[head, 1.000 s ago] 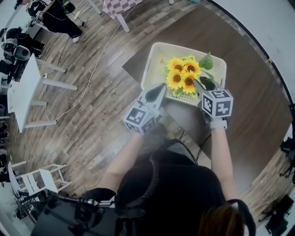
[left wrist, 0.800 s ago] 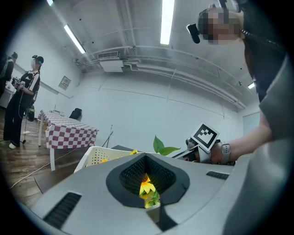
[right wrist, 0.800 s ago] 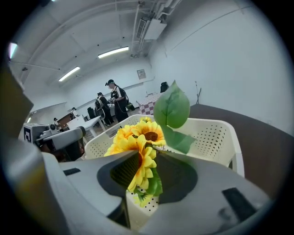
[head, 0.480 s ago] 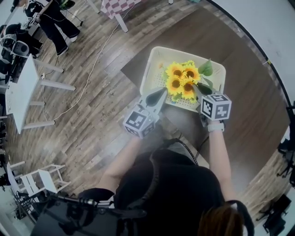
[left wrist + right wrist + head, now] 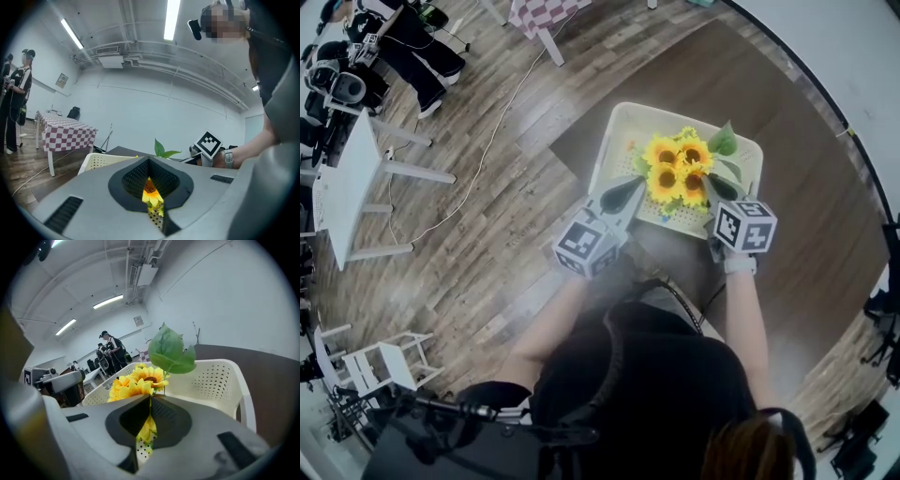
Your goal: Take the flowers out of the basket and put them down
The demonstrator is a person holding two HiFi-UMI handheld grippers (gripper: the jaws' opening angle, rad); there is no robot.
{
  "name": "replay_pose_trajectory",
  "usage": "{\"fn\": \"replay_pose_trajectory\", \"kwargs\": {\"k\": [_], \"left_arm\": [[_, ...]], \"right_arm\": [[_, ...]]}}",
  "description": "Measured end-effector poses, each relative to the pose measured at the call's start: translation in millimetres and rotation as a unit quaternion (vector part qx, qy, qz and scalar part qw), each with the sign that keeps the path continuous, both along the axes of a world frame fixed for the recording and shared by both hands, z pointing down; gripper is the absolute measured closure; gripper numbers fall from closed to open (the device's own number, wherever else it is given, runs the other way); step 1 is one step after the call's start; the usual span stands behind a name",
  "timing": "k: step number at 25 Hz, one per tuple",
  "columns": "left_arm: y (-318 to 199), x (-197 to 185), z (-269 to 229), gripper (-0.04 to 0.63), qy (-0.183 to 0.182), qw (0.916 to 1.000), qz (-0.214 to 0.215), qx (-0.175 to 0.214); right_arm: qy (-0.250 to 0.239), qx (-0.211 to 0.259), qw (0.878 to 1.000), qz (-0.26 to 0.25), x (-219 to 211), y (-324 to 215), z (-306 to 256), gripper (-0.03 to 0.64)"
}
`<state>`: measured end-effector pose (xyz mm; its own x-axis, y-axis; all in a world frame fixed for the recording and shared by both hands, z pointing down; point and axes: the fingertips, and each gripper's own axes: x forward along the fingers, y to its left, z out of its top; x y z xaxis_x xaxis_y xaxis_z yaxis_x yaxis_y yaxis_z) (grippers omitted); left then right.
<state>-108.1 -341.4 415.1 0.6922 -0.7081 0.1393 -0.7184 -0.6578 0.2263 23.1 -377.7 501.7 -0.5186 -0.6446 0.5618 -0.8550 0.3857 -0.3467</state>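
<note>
A bunch of yellow sunflowers (image 5: pixel 677 171) with green leaves stands in a cream perforated basket (image 5: pixel 602 155) on a dark brown table (image 5: pixel 806 187). My right gripper (image 5: pixel 712 189) is at the bunch's right side, over the basket's near edge. Its jaws are closing, and in the right gripper view the leafy stem (image 5: pixel 165 383) runs down into the tips of the right gripper (image 5: pixel 151 398), with the blooms (image 5: pixel 140 378) just beyond. My left gripper (image 5: pixel 623 192) hovers at the basket's near left corner, shut and empty. One bloom (image 5: pixel 151 190) shows beyond my left gripper (image 5: pixel 150 161).
The basket's far wall (image 5: pixel 220 376) rises behind the flowers. Wooden floor lies left of the table, with a white table (image 5: pixel 347 187), a checked-cloth table (image 5: pixel 544 14), a trailing cable (image 5: pixel 487 141) and people (image 5: pixel 412 37) with camera gear at the far left.
My right gripper's jaws have gone from wide open to closed round the flower stems at the bunch's right side. My left gripper stays shut beside the basket.
</note>
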Motion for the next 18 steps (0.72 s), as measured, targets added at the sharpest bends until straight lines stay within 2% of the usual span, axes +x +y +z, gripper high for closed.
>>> {"fn": "replay_pose_trajectory", "kwargs": {"k": [12,17,18], "left_arm": [[-22,13,14,0.592,-0.022,0.9992,0.023,-0.024],[-26,25,26,0.589,-0.048,0.9971,0.043,-0.04],[-26,26,29,0.569,-0.052,0.9965,0.045,-0.047]], "right_arm": [[-0.013,-0.002,0.999,0.038,7,-9,-1,0.607],[-0.022,-0.007,0.999,0.047,10,-9,0,0.607],[-0.024,-0.008,0.998,0.049,11,-9,1,0.607]]}}
